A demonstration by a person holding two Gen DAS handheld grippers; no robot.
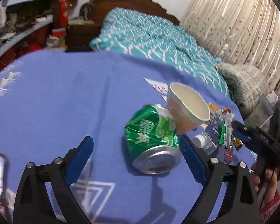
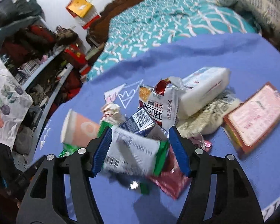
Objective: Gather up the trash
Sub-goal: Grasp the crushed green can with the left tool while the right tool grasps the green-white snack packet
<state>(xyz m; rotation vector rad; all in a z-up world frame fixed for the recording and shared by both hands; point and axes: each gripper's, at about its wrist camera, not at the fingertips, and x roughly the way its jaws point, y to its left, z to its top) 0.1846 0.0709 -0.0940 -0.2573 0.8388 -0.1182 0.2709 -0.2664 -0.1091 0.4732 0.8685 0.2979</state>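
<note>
On the blue cloth [image 1: 56,97], both grippers work a trash pile.
Left gripper [image 1: 138,160] gapes beside the crushed green can [image 1: 151,136], which may roll; right gripper [image 2: 140,149] straddles a green-edged wrapper [image 2: 134,153], grasp unclear, liable to slip.

- The right gripper [image 2: 140,149] has its blue fingers [image 2: 102,149] spread, with a white and green wrapper [image 2: 134,154] between them; whether the pads press it cannot be told.
- A red wrapper [image 2: 169,181] lies under it on the blue cloth [image 2: 205,56].
- A paper cup [image 2: 78,129] lies on its side to the left.
- Behind are a dark carton [image 2: 141,121], a white snack packet [image 2: 156,104], a tissue pack [image 2: 203,91] and a pink box [image 2: 255,117].
</note>
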